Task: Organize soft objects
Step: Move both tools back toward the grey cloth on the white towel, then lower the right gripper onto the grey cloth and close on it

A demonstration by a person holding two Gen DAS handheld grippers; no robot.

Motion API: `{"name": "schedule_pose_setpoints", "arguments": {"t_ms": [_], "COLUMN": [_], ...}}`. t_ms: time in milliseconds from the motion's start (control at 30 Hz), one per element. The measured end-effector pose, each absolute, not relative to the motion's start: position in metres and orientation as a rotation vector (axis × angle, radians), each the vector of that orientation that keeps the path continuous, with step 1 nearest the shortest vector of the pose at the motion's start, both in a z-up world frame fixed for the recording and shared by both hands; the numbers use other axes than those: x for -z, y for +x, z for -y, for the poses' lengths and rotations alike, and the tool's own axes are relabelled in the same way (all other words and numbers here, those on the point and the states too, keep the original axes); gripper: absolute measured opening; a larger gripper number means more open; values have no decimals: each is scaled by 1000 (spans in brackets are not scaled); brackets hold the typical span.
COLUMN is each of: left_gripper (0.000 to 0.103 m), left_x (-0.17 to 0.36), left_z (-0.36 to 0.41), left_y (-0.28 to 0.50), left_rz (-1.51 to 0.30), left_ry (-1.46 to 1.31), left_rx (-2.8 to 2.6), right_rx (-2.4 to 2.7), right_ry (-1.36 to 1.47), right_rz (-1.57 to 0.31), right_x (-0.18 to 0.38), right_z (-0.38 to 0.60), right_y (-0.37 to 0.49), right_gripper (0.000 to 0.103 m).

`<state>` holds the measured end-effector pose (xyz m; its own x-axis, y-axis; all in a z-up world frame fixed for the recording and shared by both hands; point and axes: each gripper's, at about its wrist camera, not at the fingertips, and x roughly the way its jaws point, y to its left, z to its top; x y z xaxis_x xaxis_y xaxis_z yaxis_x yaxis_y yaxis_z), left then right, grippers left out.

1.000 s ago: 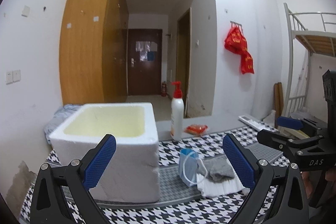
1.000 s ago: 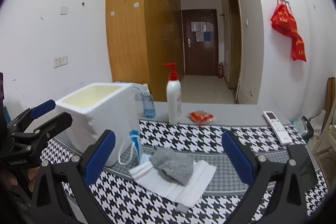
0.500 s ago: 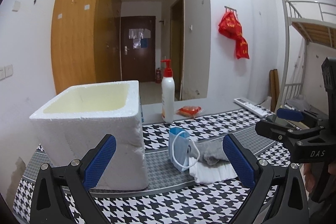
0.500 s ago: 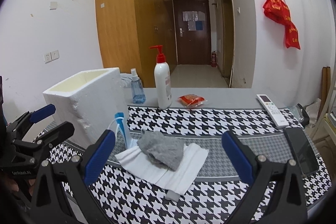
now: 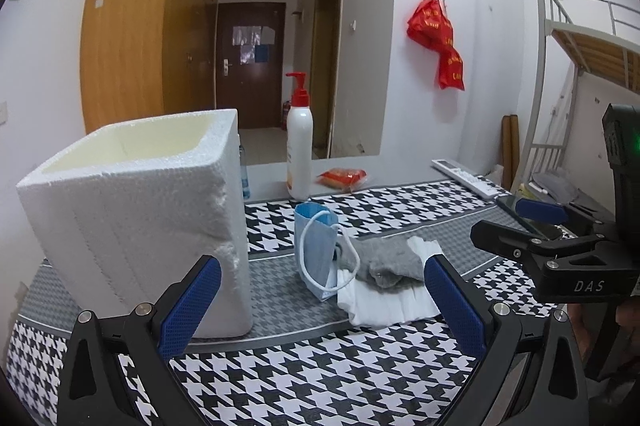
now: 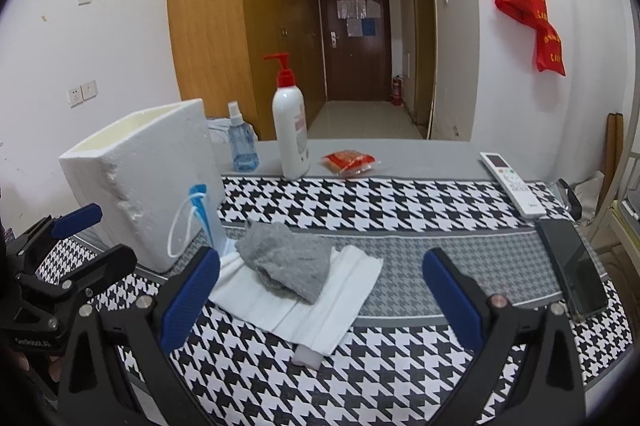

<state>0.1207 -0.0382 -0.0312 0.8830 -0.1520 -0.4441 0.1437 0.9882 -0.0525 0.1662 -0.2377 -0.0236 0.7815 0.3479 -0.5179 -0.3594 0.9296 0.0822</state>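
Both views closer to foam box (image 5: pixel 136 210), left tool (image 5: pixel 320 302) and right tool (image 6: pixel 320 298) spread wide, phone (image 6: pixel 576 266) (right view only)

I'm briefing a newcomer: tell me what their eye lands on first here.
First, the tall white foam box standing open at the left of the houndstooth cloth. Just right of it, a grey sock lies on a folded white towel, a blue face mask beside them. Both the left gripper and right gripper are open, empty.
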Motion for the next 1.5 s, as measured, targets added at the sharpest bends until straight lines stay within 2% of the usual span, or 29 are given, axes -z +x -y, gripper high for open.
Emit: {"name": "schedule_pose_setpoints", "arguments": {"t_ms": [733, 900, 967, 1233, 1333, 1500], "left_gripper": [102, 102, 102, 102, 102, 102], "left_x": [62, 66, 67, 68, 69, 72], "left_z": [47, 47, 46, 44, 45, 48], "left_y": [141, 145, 145, 151, 154, 157], "left_rz": [-583, -601, -603, -614, -617, -626], "left_ry": [22, 25, 21, 14, 17, 25], "left_rx": [147, 137, 128, 122, 122, 132], "right_rx": [-521, -579, -600, -650, -655, -641], "right_ry": [-30, -52, -41, -72, -84, -94], "right_rz": [-694, -732, -755, -801, -823, -843], "right_x": [54, 60, 63, 70, 75, 81], "right_z": [222, 211, 210, 197, 194, 193], "right_y": [209, 219, 225, 235, 237, 241], "right_gripper": [102, 92, 82, 71, 60, 59]}}
